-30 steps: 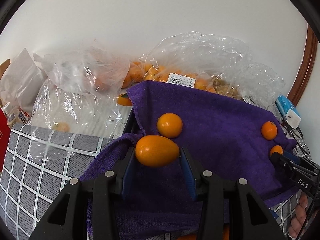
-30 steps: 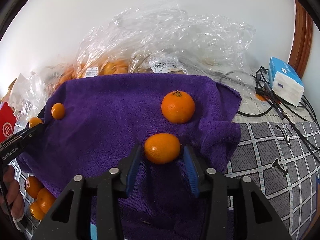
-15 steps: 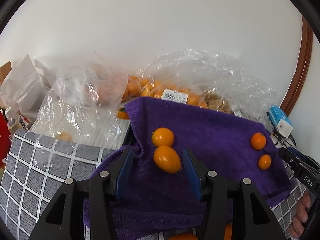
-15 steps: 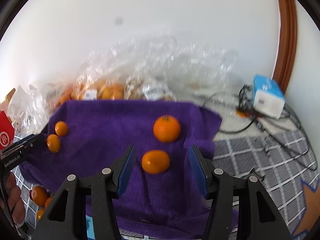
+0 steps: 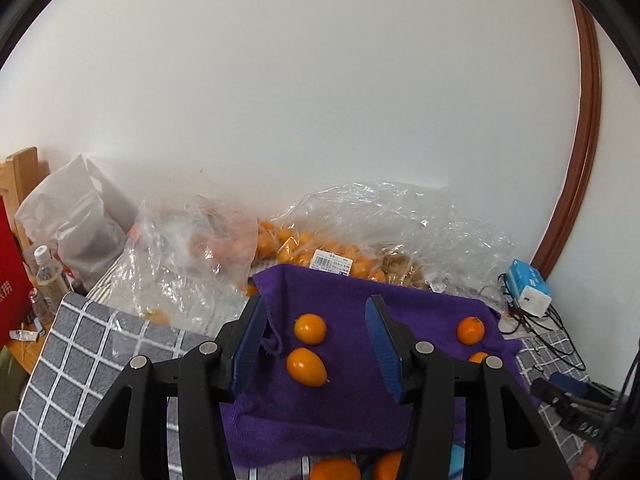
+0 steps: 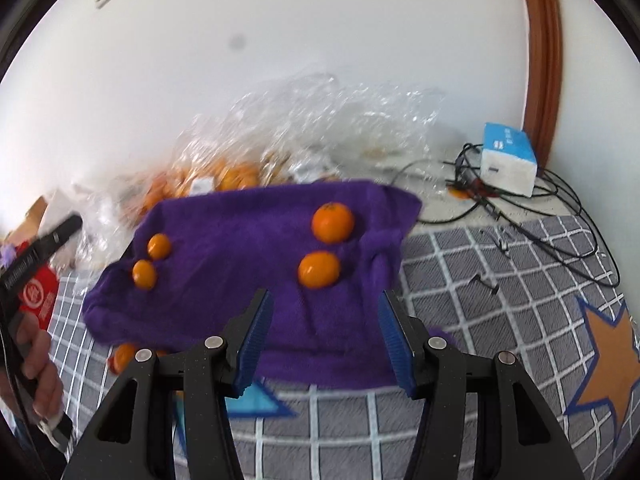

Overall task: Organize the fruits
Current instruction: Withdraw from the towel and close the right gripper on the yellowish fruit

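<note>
Released a second ago from both tongs: oval kumquat (image 5: 306,367) now lying on purple towel (image 5: 420,312), round orange (image 6: 319,269) likewise set down. Both tongs since pulled back and raised above the cloth.

Left tongs (image 5: 316,344) spread wide, gripping nothing, blue pads framing the oval kumquat and a rounder kumquat (image 5: 310,329) just beyond it, the two fruits near each other but apart. Right tongs (image 6: 326,332) equally wide, empty, hovering short of the round orange; larger mandarin (image 6: 333,222) just behind that fruit, near the towel's right edge. Pairs well apart: kumquats at the left end of the towel, orange and mandarin at the right.

More loose oranges (image 5: 335,469) down at the towel's near edge, partly hidden by the left tongs. Behind the towel, crumpled clear plastic bags (image 5: 400,224) holding more orange fruit, against a white wall. Towel spread over a grey checked surface (image 6: 500,280). Blue-and-white box (image 6: 508,158) and tangled black cables (image 6: 560,208) off to the right. Water bottle (image 5: 48,276) and red bag (image 5: 10,276) at far left.
</note>
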A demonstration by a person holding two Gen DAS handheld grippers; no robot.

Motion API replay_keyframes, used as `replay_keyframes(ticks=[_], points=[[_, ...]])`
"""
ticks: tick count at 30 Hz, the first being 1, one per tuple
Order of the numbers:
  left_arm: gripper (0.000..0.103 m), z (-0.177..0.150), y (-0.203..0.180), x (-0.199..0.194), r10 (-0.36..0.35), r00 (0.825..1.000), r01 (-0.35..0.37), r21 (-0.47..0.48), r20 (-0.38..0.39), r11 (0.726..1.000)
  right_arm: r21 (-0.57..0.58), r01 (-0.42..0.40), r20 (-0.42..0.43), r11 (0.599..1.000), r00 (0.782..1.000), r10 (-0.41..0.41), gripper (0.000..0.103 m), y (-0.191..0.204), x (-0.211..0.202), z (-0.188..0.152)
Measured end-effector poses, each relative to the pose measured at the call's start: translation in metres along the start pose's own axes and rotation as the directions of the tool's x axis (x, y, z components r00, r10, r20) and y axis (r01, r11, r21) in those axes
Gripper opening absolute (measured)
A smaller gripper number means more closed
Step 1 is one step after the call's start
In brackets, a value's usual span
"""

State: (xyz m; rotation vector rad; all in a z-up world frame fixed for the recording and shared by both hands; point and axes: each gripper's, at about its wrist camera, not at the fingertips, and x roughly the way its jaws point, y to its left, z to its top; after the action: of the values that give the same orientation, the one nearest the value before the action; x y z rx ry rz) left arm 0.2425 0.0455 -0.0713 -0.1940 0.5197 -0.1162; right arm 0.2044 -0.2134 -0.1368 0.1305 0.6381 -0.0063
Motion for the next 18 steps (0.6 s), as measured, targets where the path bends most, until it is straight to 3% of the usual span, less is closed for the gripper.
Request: replay_keyframes(ticks=[6, 10, 12, 18], points=[[0.049, -0.026, 0.024, -0.021, 0.035, 0.997, -0.036, -0.004, -0.069, 0.999, -0.082, -0.086, -0.009, 0.993, 0.996, 0.085, 0.046, 0.034, -0.006, -0.033], [0.049, -0.063, 0.048, -0.027, 0.023, 0.991, -0.031, -0.059, -0.133, 0.998, -0.172, -0.119, -0.043, 0.978, 0.993, 0.113, 0.043, 0.061, 0.004, -0.054], [0.049, -0.08, 0.057, -0.027, 0.055, 0.986, -0.064, -0.058, -0.155, 0.996, -0.197, -0.135, -0.073, 0.971, 0.99, 0.123, 0.037, 0.07, 0.011, -0.061], [0.049, -0.094, 0.077, -0.026, 0.075, 0.98, -0.097, -0.114, -0.183, 0.989, -0.228, -0.188, -0.13, 0.955, 0.978, 0.162, 0.036, 0.089, 0.023, -0.071]])
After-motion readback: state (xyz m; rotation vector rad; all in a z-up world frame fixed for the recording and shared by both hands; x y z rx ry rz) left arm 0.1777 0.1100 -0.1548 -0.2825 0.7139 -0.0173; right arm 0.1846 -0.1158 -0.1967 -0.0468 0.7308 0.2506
